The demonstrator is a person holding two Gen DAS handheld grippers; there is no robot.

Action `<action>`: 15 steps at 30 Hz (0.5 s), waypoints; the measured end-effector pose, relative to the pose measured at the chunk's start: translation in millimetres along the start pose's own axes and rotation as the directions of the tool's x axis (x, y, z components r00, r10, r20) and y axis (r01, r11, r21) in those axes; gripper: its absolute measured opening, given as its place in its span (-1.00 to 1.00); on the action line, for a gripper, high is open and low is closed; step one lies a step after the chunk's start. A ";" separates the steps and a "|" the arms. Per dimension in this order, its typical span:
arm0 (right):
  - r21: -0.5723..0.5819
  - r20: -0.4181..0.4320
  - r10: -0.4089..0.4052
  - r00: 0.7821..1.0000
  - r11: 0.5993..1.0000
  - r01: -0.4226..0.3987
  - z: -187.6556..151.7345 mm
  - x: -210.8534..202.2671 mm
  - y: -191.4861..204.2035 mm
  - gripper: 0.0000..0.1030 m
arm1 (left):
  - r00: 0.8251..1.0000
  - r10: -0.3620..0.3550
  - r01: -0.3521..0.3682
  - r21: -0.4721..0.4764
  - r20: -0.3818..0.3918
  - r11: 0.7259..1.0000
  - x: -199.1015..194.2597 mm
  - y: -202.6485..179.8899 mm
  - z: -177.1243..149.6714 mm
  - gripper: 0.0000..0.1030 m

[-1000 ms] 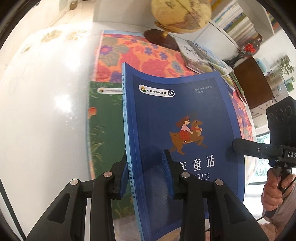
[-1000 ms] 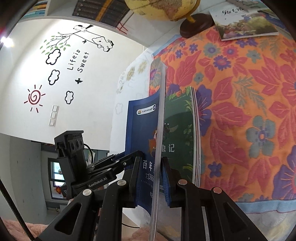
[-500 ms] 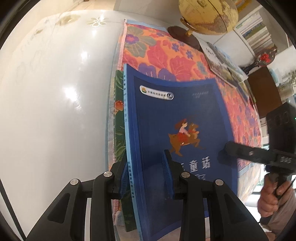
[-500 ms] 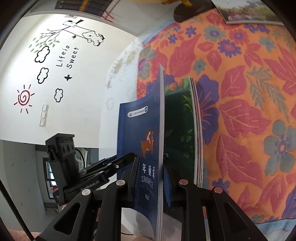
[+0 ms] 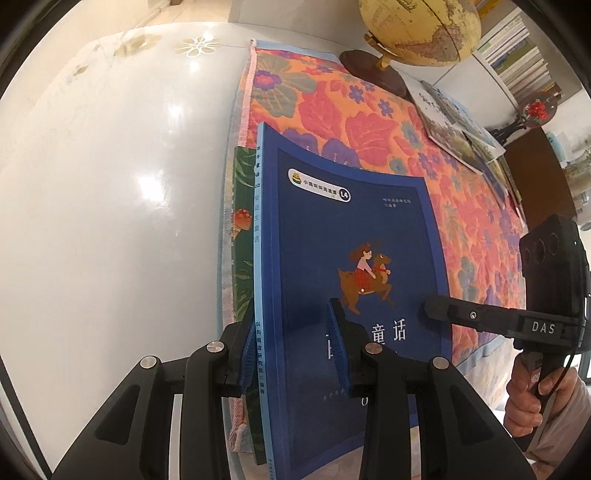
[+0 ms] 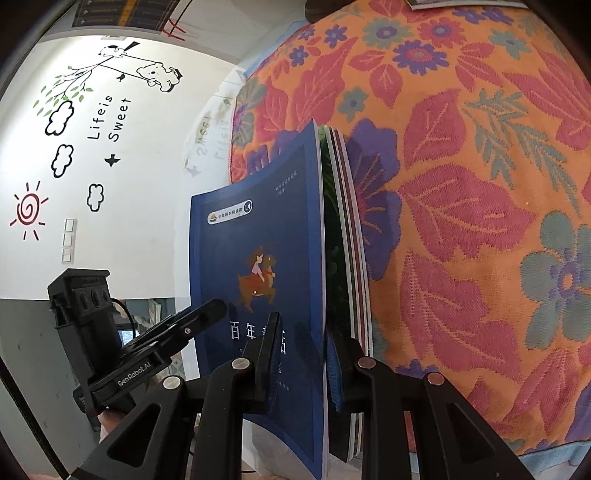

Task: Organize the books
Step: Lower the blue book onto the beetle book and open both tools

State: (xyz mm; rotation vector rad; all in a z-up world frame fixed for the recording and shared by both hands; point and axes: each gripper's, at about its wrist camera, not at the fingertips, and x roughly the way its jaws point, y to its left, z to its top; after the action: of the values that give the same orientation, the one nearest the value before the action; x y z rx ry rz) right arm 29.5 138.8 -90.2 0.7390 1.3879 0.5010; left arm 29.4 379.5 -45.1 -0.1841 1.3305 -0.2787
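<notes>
White tabletop (image 5: 110, 221) under floral cloth (image 5: 369, 122); globe (image 5: 417, 29) at far end, loose books (image 5: 450, 122) beside it, bookshelf behind. Blue book (image 5: 351, 240) gripped by both claws at near end: left claw (image 5: 291, 354) clamped across spine side, right claw (image 6: 301, 360) clamped on fore-edge side. Long axis running away from both claws toward globe, cover bowed. Directly beneath, green book (image 5: 242, 240) flat at cloth's edge, same axis, sliver showing left of blue spine; gap or contact between them not determinable. Further thin books (image 6: 351, 236) under the green; count unclear. Near ends cut off by frame.
</notes>
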 end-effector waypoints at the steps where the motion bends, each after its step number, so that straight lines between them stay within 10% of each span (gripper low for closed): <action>1: 0.002 -0.001 0.005 1.000 1.000 -0.005 -0.2 -0.1 -1.0 -0.56 | 1.000 0.011 -0.011 0.001 -0.003 1.000 0.3 -0.8 0.8 -0.38; 15: -0.031 0.063 0.049 0.997 0.998 -0.047 10.2 -71.9 -28.8 -0.56 | 0.977 0.194 -0.192 -0.025 0.088 0.981 -40.5 -19.8 23.7 -0.27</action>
State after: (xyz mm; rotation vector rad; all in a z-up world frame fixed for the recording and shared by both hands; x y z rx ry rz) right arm 26.7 66.3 -61.1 0.7595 1.3037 0.5304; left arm 41.9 372.3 3.8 -0.0795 1.2511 -0.0940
